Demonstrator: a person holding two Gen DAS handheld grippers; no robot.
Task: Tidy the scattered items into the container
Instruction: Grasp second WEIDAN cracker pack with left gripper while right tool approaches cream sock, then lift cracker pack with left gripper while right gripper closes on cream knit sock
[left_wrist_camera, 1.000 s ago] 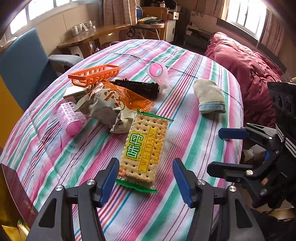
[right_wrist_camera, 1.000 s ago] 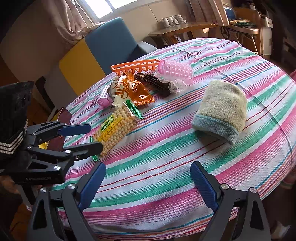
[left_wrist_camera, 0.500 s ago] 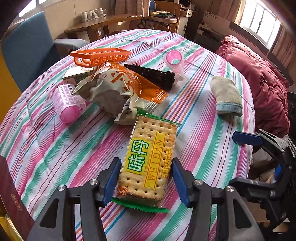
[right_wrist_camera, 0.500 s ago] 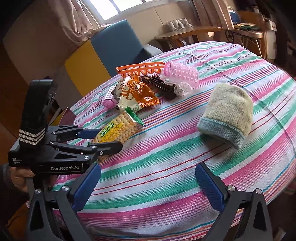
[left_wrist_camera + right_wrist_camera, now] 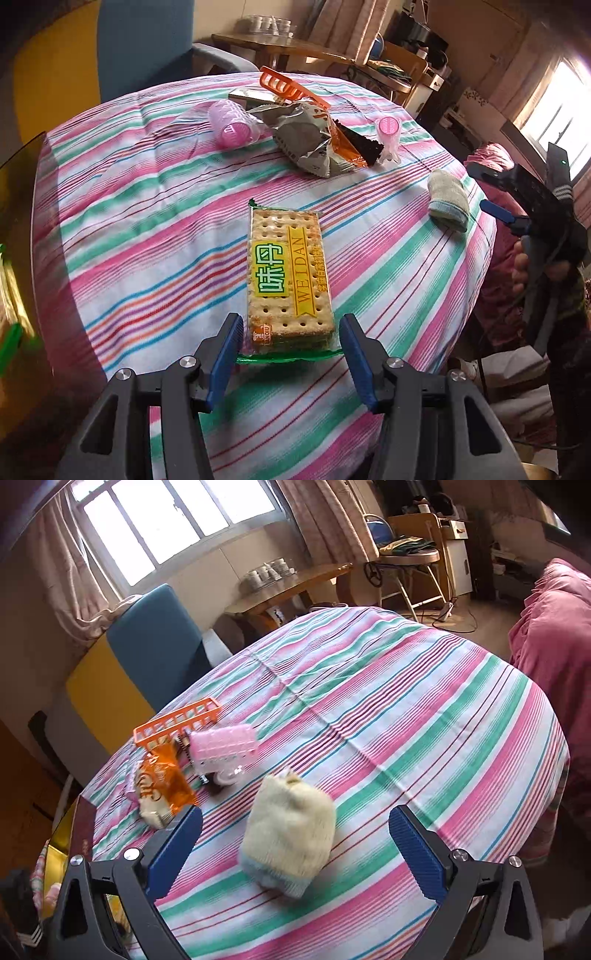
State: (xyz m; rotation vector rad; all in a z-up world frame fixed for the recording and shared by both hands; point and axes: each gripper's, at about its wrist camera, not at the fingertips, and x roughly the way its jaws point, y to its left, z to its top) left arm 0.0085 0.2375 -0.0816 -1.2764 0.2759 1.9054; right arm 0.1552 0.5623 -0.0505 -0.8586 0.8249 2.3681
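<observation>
My left gripper is open, its blue pads on either side of the near end of a cracker packet that lies on the striped tablecloth. Farther off lie an orange snack bag, two pink hair rollers, a black comb and the orange basket. My right gripper is open and empty, just short of a cream sock. The basket, a pink roller and the snack bag show beyond it.
The round table drops off on all sides. A blue and yellow chair stands behind it, a red-covered bed to the right. The sock lies near the table's right edge, with the right gripper beside it.
The left gripper swung round to the packet's short end and now straddles it, jaws still open. The right gripper moved in close to the sock and turned left.
</observation>
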